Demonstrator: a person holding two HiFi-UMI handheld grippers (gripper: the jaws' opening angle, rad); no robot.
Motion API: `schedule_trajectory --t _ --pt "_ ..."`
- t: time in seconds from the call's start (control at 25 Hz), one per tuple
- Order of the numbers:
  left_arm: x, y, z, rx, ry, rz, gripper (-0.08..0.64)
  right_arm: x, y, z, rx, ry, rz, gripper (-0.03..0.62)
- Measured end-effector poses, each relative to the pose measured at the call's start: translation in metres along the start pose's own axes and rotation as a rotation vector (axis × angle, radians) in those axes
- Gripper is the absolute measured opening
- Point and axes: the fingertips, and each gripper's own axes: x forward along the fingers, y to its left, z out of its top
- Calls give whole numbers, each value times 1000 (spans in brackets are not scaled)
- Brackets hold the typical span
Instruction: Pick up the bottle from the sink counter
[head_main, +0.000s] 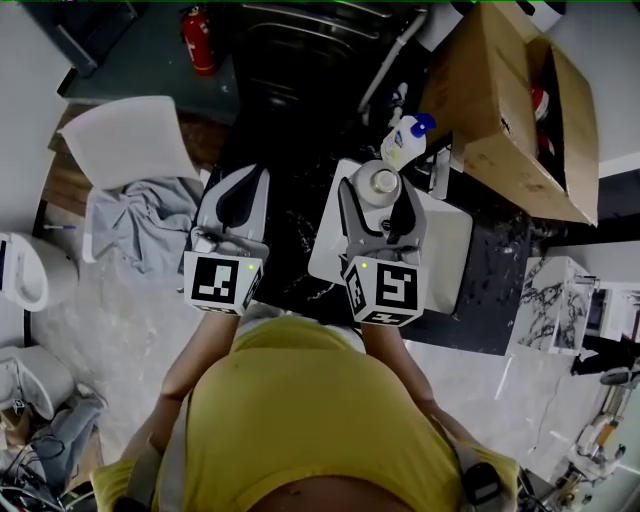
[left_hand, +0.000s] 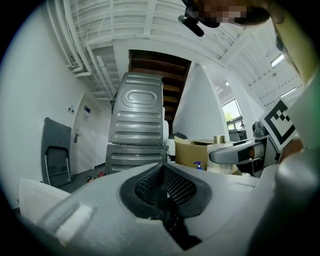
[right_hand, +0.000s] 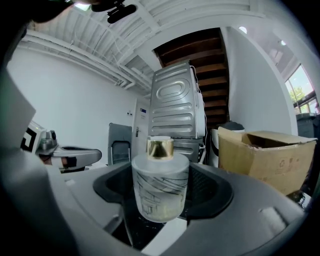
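Right gripper (head_main: 378, 198): clamped on the bottle (right_hand: 160, 192), one jaw on each side of its body.
Bottle: a squat, frosted glass cylinder with a shiny gold cap (right_hand: 160, 148). It stands upright in the grip, long axis vertical and cap on top.
Bottle position: from the head view it sits over the far left corner of the white sink (head_main: 452, 250). I can't tell whether its base touches anything.
Bottle markings: thin dark lines are drawn across the frosted front. Any lettering there is too small to read.
Left gripper (left_hand: 162, 187): clenched shut, the jaws meeting with nothing between them. It is held just left of the right gripper, over the counter (head_main: 290, 250).
Marker cubes: each gripper carries a cube with black-and-white square patterns, with no words on them.
Counter: dark and marbled, and the sink is set on it.
Spray bottle (head_main: 405, 140): white with a blue top, just beyond the held bottle. Its label is unreadable.
Cardboard box (head_main: 505, 95): open, at the far right of the counter. Its faint print is not legible.
Fire extinguisher (head_main: 200, 40): red, on the floor, well apart at the far left.
Grey cloth (head_main: 140, 228): crumpled, left of the counter.
Person: yellow top (head_main: 300, 420), arms reaching forward to both grippers.
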Motion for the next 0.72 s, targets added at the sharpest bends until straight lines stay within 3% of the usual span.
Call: schedule_trajectory --t 0.72 --pt "-8 -12 -8 -8 18 -30 6 -6 6 -30 18 38 11 325"
